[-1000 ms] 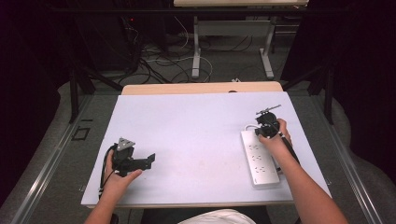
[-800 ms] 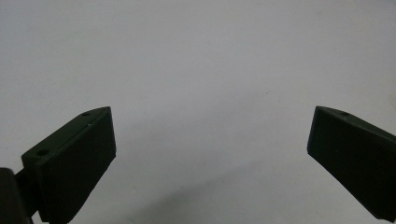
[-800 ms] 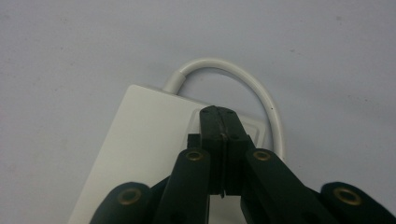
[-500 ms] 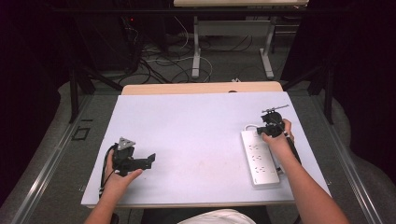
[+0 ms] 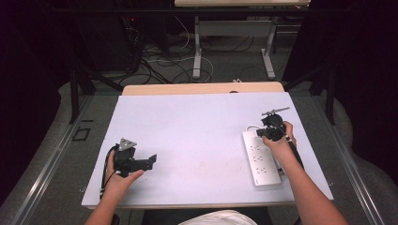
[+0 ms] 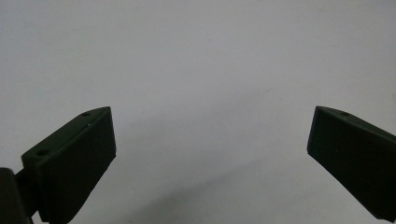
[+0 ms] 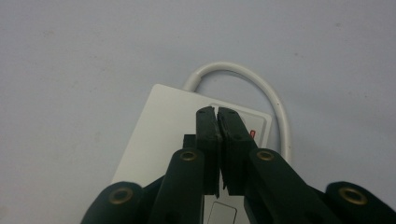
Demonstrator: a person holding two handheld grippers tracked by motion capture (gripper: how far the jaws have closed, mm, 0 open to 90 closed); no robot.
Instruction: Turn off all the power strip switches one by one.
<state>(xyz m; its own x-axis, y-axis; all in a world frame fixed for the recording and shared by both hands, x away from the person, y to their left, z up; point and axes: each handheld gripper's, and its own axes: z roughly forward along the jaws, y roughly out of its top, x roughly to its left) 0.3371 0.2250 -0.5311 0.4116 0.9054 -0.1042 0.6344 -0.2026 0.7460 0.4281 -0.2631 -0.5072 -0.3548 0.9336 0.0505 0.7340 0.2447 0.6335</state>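
Note:
A white power strip lies on the right of the white table, its cord looping off the far end. My right gripper hovers over that far end, tips pointing down at it. In the right gripper view the right gripper is shut; its jaws have just eased apart to a thin slit, with nothing between them. Beside the tips a small red switch shows on the strip. My left gripper rests at the front left, pointing right. Over bare tabletop, the left gripper stands wide open and holds nothing.
A wooden table edge adjoins the far side. Beyond it, desk legs and floor cables lie in a dark room. The person's forearms come in from the bottom.
The right hand has shifted slightly to the right over the strip's far end. The left hand has not moved.

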